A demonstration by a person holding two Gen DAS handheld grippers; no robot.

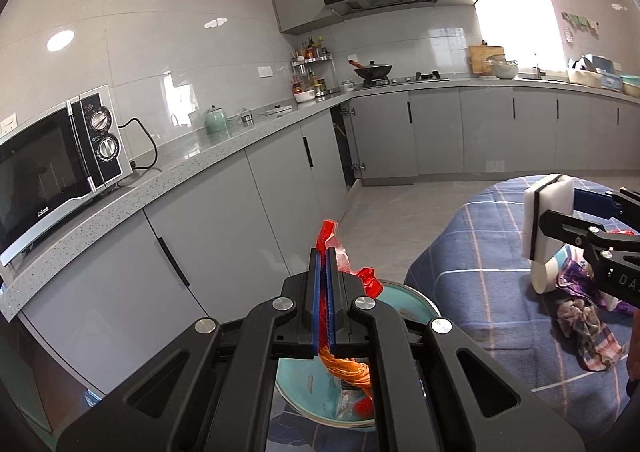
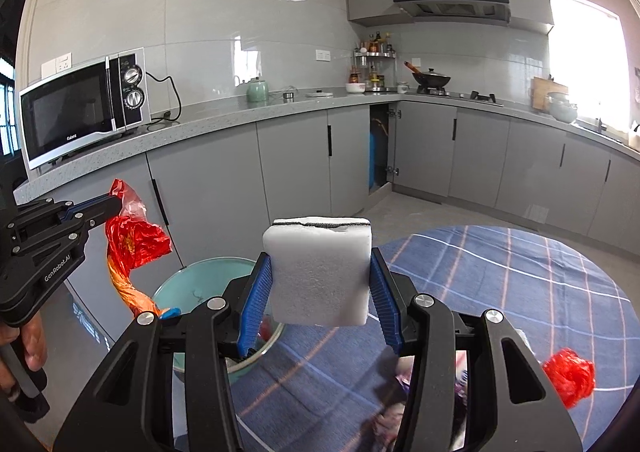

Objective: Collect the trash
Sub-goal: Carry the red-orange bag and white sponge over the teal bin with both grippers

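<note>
My left gripper (image 1: 325,252) is shut on a red and orange plastic wrapper (image 1: 348,370), which hangs down over a teal bin (image 1: 404,306) at the table's edge. In the right wrist view the wrapper (image 2: 132,244) dangles above the same bin (image 2: 196,284). My right gripper (image 2: 320,264) is shut on a white foam block (image 2: 318,272), held above the table; the block also shows in the left wrist view (image 1: 546,219). A crumpled red wrapper (image 2: 570,376) lies on the blue plaid tablecloth (image 2: 500,292). More crumpled trash (image 1: 584,316) lies under the right gripper.
A grey kitchen counter (image 2: 224,119) with a microwave (image 2: 80,107), a green kettle (image 2: 257,89) and a stove with a wok (image 2: 432,80) runs along the walls. One lower cabinet door (image 2: 378,147) stands open. Grey floor lies between table and cabinets.
</note>
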